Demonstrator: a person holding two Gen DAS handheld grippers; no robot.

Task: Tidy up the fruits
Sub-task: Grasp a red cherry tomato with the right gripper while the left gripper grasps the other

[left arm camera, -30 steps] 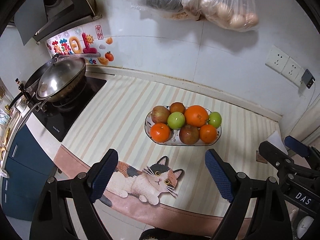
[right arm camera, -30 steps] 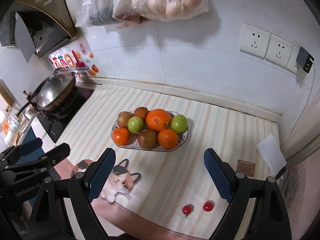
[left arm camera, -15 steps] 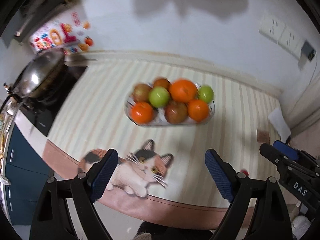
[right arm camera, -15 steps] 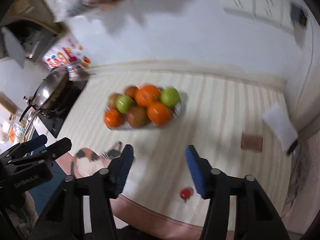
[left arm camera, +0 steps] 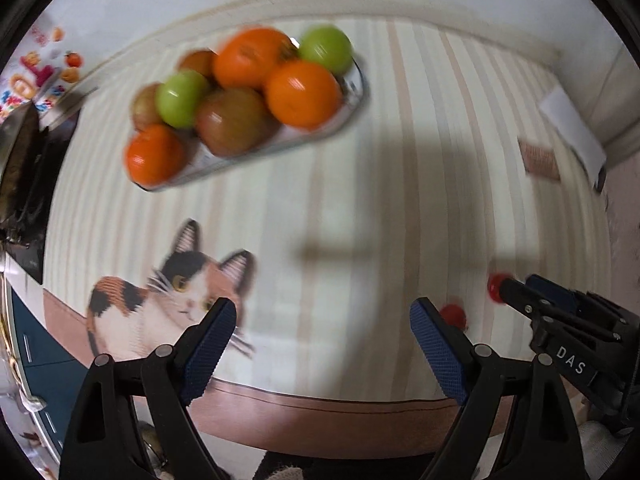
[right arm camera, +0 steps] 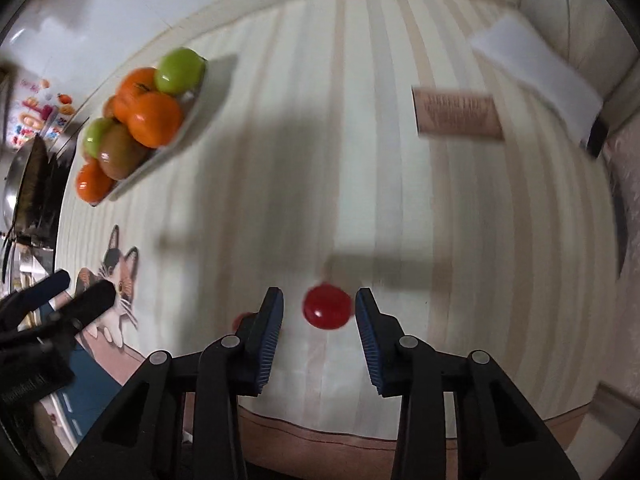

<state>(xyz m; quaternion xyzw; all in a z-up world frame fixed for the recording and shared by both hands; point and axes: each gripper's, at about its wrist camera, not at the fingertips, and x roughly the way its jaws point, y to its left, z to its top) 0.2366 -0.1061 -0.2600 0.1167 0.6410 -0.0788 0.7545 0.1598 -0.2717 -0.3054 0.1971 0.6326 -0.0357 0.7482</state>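
My right gripper (right arm camera: 319,312) is closing, cherry tomato (right arm camera: 327,306) centered between its jaws, untouched—gently now; left gripper (left arm camera: 322,344) wide, empty.

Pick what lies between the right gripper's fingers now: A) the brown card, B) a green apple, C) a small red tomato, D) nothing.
C: in the right wrist view a small red tomato sits on the mat between the closing fingers of the right gripper, pads not yet touching it.
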